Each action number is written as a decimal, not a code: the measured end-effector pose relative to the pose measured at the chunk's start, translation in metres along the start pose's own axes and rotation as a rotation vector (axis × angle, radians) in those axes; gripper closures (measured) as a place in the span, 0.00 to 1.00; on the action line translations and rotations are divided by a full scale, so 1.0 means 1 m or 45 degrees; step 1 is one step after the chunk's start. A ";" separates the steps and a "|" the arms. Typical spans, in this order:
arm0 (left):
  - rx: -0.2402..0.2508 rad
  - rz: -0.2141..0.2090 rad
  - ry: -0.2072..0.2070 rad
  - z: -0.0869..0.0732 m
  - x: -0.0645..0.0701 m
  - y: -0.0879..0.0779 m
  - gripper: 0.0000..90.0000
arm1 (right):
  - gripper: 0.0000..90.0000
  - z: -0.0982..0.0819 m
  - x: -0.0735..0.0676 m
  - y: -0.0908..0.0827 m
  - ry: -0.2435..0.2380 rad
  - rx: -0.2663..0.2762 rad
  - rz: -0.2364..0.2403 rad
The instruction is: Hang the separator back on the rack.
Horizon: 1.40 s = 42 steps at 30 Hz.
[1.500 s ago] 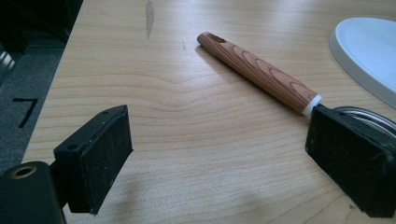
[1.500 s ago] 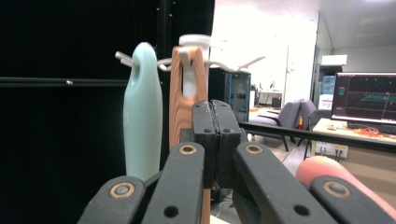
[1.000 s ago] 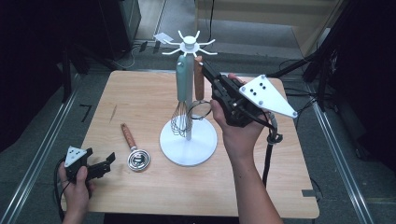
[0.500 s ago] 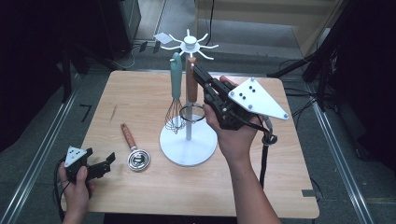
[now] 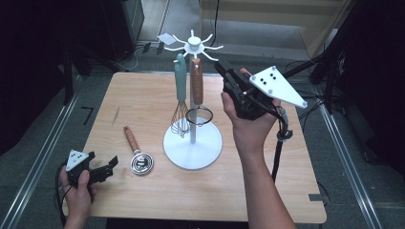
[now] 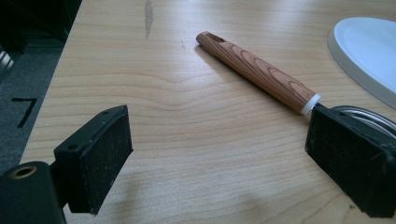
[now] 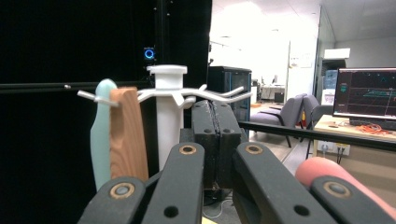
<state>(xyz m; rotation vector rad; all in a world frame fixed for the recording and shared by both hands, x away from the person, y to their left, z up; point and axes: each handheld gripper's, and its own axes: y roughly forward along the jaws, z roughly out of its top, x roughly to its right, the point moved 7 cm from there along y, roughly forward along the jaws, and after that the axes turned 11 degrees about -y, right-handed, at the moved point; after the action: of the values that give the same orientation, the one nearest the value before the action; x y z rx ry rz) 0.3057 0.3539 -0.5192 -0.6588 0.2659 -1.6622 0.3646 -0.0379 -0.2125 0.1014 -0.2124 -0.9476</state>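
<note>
Apparently the job was hanging kitchen tools on the white rack point(image 5: 193, 143), and two of three were already up. Going left to right: at about 8 o'clock on the tabletop point(image 5: 143, 95), the left gripper point(image 5: 108, 166) rested in the person's hand with its jaws wide apart and nothing between them. In the left gripper view those jaws framed bare wood, with the wooden-handled strainer point(image 6: 261, 72) lying just ahead. From above, that strainer point(image 5: 136, 153) lay flat at roughly 7 o'clock from the rack's base, its handle pointing toward 11 o'clock and its round metal head toward the near edge, just beside the open left gripper.

At the middle stood the rack, with a teal-handled whisk point(image 5: 180, 93) and a brown-handled tool point(image 5: 197, 86) hanging side by side from its top hooks, close on the pole's left and front.

At 3 o'clock from the rack's top, the right gripper point(image 5: 223, 70) was lifted off the tabletop, jaws pressed together on nothing, its tip near the hooks but apart from the hung handles. In the right gripper view the closed jaws pointed at the rack's cap point(image 7: 167, 71).

By my reading, the hanging step for the brown tool was finished. The next move would call for picking up the strainer by its handle and finding a free hook.
</note>
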 end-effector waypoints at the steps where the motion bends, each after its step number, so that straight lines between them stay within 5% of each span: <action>1: -0.002 0.001 0.000 0.000 0.000 0.000 0.08 | 1.00 0.001 0.000 0.000 -0.003 0.005 0.002; 7: -0.012 -0.009 0.007 -0.001 0.001 0.001 0.08 | 1.00 0.003 -0.004 -0.003 -0.018 0.014 0.030; 18: -0.027 0.073 0.017 -0.001 -0.002 -0.002 0.08 | 0.98 0.000 -0.008 -0.012 -0.058 0.001 0.028; 23: -0.037 0.017 -0.017 0.003 0.004 -0.007 0.08 | 0.94 -0.016 -0.003 -0.025 -0.085 -0.048 -0.003; 32: -0.098 -0.067 0.048 -0.005 0.031 0.000 0.08 | 0.84 -0.056 0.002 -0.044 -0.087 -0.140 -0.025; 35: -0.120 -0.021 0.065 -0.007 0.034 0.003 0.16 | 0.80 -0.068 0.003 -0.050 -0.058 -0.168 -0.026; 42: -0.153 -0.019 0.065 -0.011 0.040 0.008 0.26 | 0.77 -0.097 0.003 -0.065 -0.020 -0.220 -0.047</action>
<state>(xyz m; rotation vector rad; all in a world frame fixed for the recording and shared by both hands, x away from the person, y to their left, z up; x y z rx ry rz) 0.3033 0.3116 -0.5215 -0.7099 0.4008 -1.6884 0.3363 -0.0792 -0.3188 -0.0616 -0.1429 -0.9999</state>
